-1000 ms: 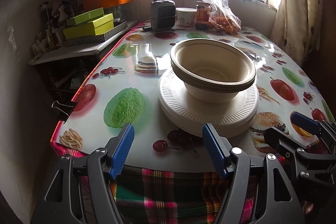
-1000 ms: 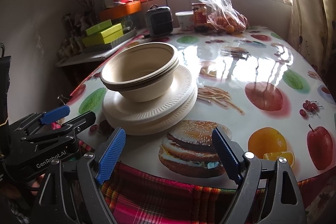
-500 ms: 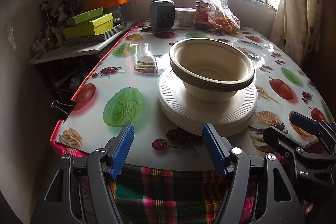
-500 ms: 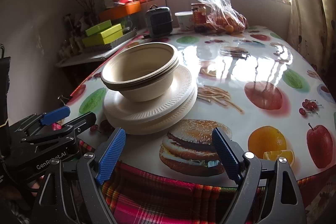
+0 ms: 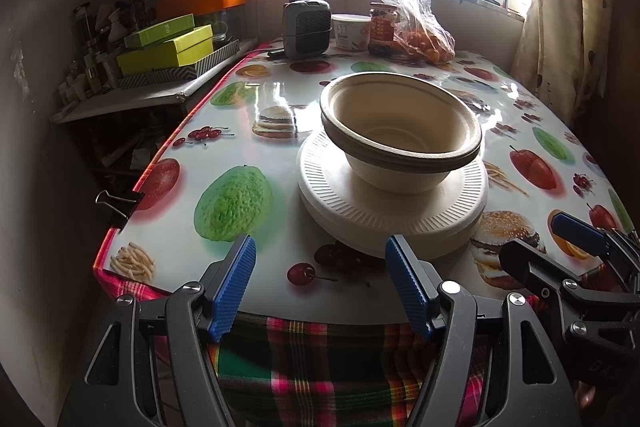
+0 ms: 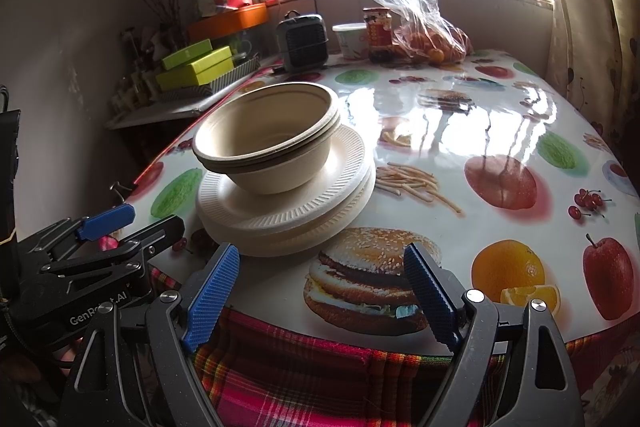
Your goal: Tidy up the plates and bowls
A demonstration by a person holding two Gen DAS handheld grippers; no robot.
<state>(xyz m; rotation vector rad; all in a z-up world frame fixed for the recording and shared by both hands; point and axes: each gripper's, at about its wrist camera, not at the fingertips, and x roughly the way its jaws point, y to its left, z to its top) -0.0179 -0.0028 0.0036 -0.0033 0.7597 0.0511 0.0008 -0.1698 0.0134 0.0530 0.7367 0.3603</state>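
Note:
Nested beige bowls [image 5: 400, 131] [image 6: 268, 135] sit on a stack of white ribbed plates [image 5: 360, 211] [image 6: 296, 215] near the front of the fruit-print table [image 5: 248, 131] [image 6: 460, 131]. My left gripper [image 5: 320, 275] hovers open at the table's front edge, just short of the plates, with nothing between its blue pads. My right gripper [image 6: 320, 291] is also open and empty, to the right of the stack over a printed burger. Each gripper shows at the other view's edge: the right gripper [image 5: 576, 231] and the left gripper [image 6: 108, 217].
At the table's far end stand a small grey heater [image 5: 306, 27], a white tub [image 5: 352, 31], a jar [image 5: 382, 27] and a plastic bag of oranges [image 5: 420, 35]. A side shelf with green boxes [image 5: 168, 47] is at the left. A binder clip [image 5: 116, 201] grips the cloth edge.

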